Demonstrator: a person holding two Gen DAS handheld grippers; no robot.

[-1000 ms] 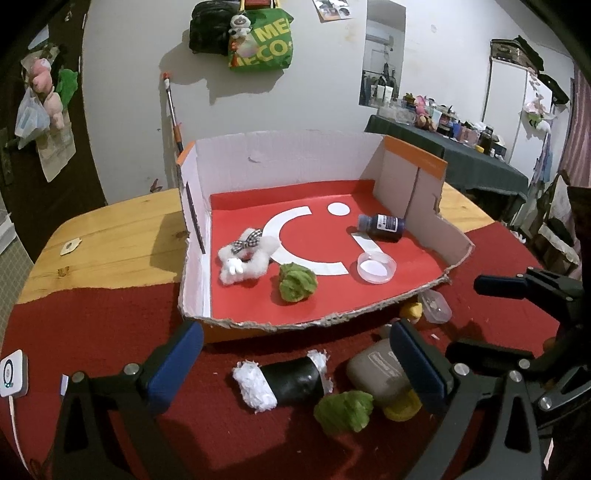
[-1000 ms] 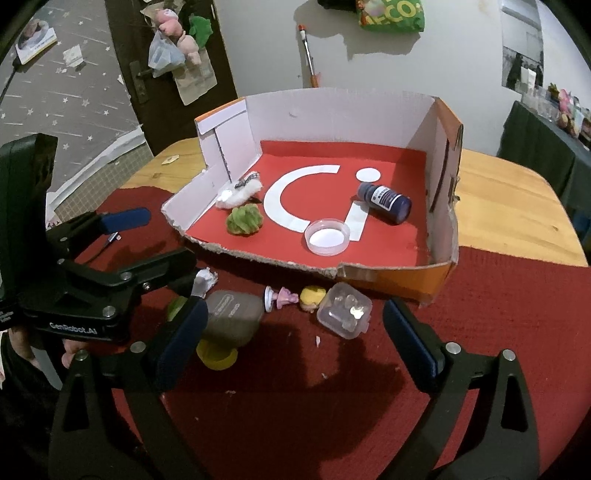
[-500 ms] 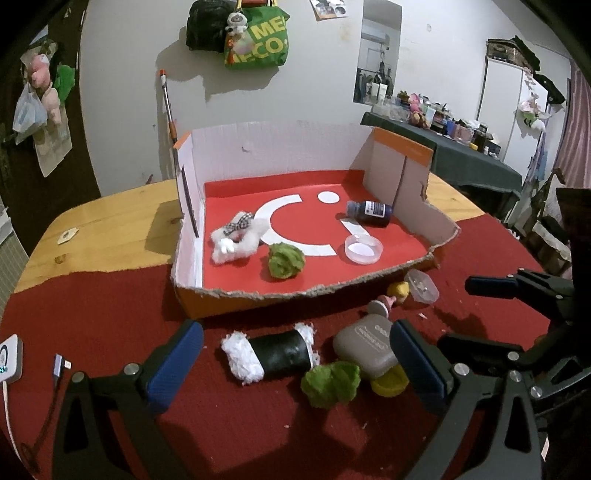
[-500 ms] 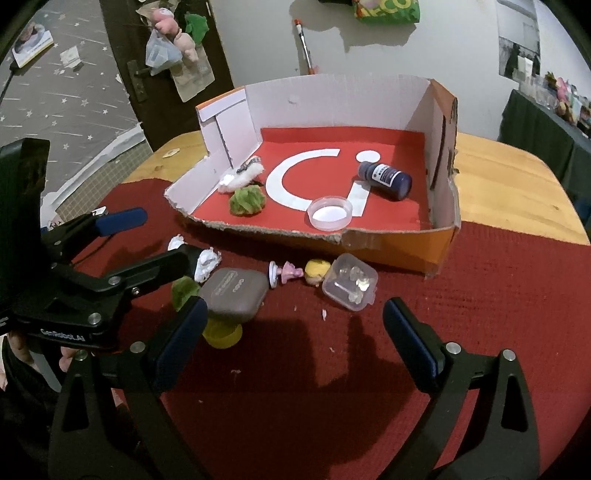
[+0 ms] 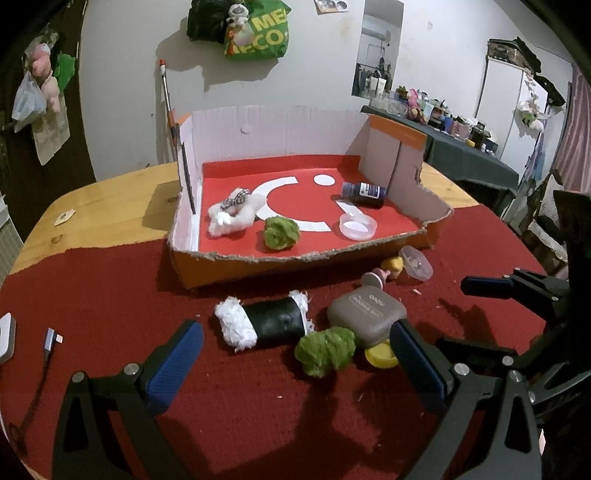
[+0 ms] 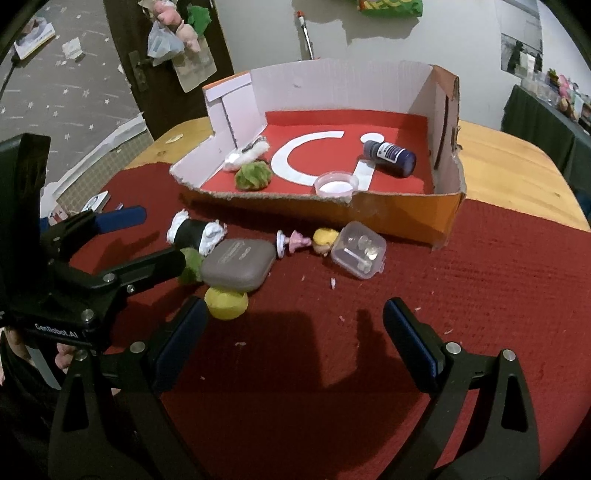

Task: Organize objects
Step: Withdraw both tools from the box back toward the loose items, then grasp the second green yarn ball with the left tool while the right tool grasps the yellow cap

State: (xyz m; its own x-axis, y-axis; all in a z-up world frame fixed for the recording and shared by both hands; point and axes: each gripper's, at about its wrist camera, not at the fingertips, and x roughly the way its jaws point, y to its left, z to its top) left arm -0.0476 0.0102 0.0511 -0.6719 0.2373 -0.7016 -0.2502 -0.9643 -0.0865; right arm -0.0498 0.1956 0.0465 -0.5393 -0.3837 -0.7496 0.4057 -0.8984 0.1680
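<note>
A cut-down cardboard box [image 5: 192, 206] [image 6: 448, 206] with a red floor holds a white plush toy [image 5: 231, 216], a green pom-pom [image 5: 281, 232] [image 6: 254, 175], a dark blue bottle [image 5: 364, 192] [image 6: 389, 157] and a clear round lid [image 5: 357, 226] [image 6: 337, 181]. On the red cloth before it lie a black-and-white plush roll [image 5: 264, 323] [image 6: 194, 232], a second green pom-pom [image 5: 325, 349], a grey case [image 5: 365, 321] [image 6: 238, 264] over a yellow cap [image 6: 226, 302], a small doll [image 6: 306, 242] and a clear plastic box [image 6: 358, 254]. My left gripper [image 5: 295, 354] hangs open just short of the roll. My right gripper [image 6: 295, 328] is open, empty, near the cap.
A white device [image 5: 6, 336] and a cable plug [image 5: 51, 338] lie at the cloth's left edge. Bare wooden tabletop [image 5: 110, 206] shows beyond the cloth. A dark table [image 5: 469, 151] crowded with bottles stands at the back right. Bags hang on the wall [image 5: 255, 33].
Both grippers have drawn back and dropped lower, so the loose objects on the cloth sit farther ahead of the fingers. Both stay open and nothing on the table has moved.
</note>
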